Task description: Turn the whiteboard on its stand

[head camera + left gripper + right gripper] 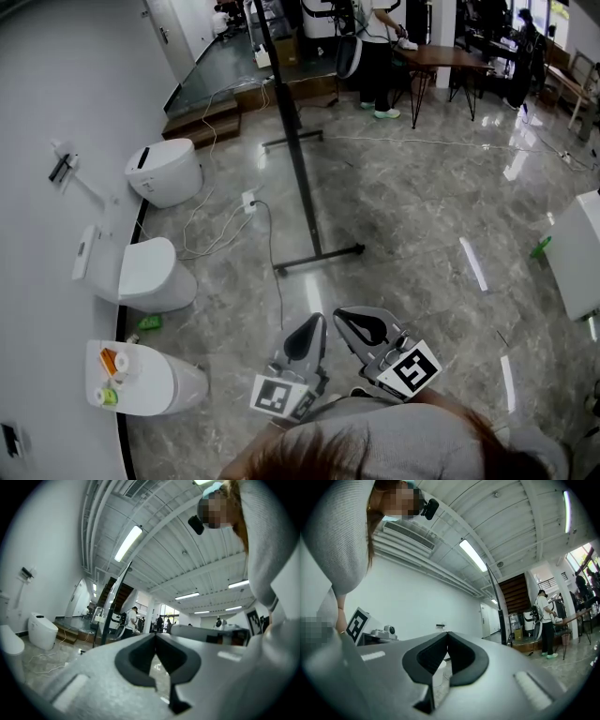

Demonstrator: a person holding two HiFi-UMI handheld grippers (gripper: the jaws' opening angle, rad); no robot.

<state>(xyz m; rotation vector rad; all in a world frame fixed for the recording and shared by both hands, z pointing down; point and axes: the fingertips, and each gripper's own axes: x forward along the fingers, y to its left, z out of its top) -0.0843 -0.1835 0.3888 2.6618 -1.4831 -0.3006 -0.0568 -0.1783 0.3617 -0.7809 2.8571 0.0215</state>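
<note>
The whiteboard [286, 122] stands edge-on on its black stand, whose foot bar [319, 258] rests on the marble floor ahead of me. In the left gripper view the whiteboard [115, 604] rises at the left of centre. In the right gripper view its pole [499, 616] stands to the right. My left gripper [315, 321] and right gripper [339, 314] are held side by side close to my body, well short of the stand. The left gripper [155, 634] is shut with nothing in it. So is the right gripper [447, 633].
Three white toilets [150, 274] line the wall at left. A white cable [220, 234] and a socket [249, 200] lie beside the stand. Wooden steps [202, 117] are behind it. A person [380, 56] stands by a table [441, 56]. A white cabinet [579, 251] is at right.
</note>
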